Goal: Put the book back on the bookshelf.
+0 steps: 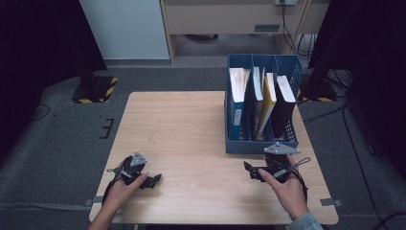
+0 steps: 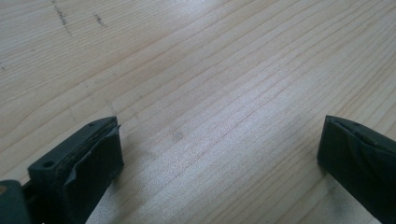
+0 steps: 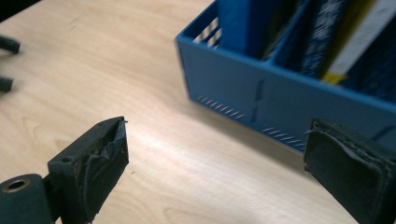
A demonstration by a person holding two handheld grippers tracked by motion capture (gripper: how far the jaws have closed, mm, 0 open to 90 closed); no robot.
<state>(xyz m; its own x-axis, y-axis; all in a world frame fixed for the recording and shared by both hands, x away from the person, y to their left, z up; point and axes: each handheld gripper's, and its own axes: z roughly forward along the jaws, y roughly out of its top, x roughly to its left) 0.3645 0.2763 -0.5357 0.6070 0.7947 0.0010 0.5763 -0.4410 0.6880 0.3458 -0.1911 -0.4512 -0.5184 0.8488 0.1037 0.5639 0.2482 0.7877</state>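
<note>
Left gripper (image 1: 155, 181) low at lower left on pale grained wood table (image 1: 191, 139), jaws spread wide, empty, right gripper (image 1: 247, 167) gaping too, just below the blue slotted plastic rack (image 1: 261, 145), upright books (image 1: 268, 98) at upper right.

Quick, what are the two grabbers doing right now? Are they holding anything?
Left gripper: open, holding nothing, over the bare wooden table.
Right gripper: open, holding nothing, near the blue file box.
</note>
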